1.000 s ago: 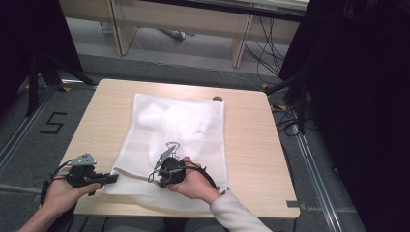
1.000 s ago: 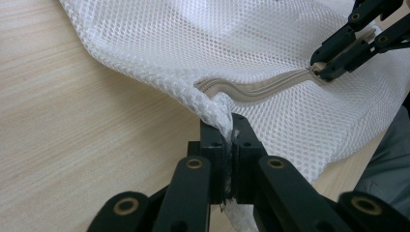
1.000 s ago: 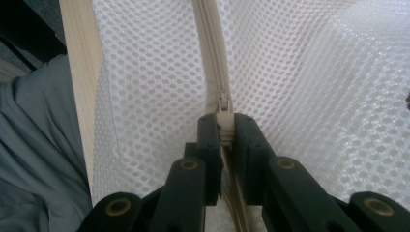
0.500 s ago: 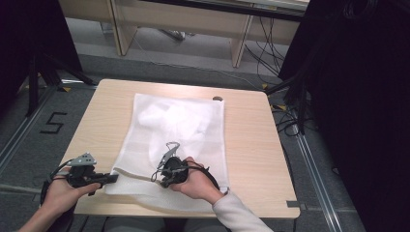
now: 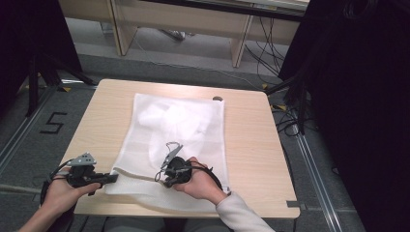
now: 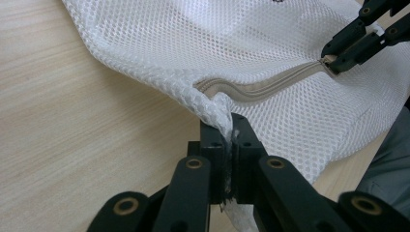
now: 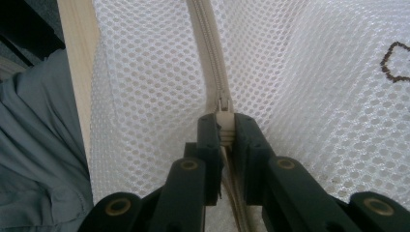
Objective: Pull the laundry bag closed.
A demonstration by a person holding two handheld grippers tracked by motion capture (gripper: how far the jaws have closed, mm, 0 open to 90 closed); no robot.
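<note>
Mesh laundry bag (image 5: 174,140), white, is laid flat on the wooden table (image 5: 251,145), running from near the far edge down to the near edge, slightly left of centre. White fabric (image 5: 169,118) is seen bunched inside it through the mesh in the high view; what kind of item it is cannot be told. Beige zipper (image 6: 270,87) along the bag's near end is made out clearly in the two gripper views, while in the high view it is too small to be followed. Zipper pull (image 7: 223,118) is shown close up in the right gripper view, pinched between the jaws of the right gripper (image 7: 223,130), which is clamped tight on it. From the left gripper view the same right gripper (image 6: 355,38) is seen farther off at the zipper's end. Near-left corner of the bag is bunched and gripped by the left gripper (image 6: 231,145), jaws closed narrow on the mesh, the corner lifted a little off the table. In the high view the left gripper (image 5: 109,178) is placed at the near-left corner of the bag, the right gripper (image 5: 167,174) near the middle of the near edge. Small dark round thing (image 5: 217,98) is seen just beyond the bag's far-right corner. Grey trouser fabric (image 7: 38,145) is shown past the table's near edge in the right gripper view.
</note>
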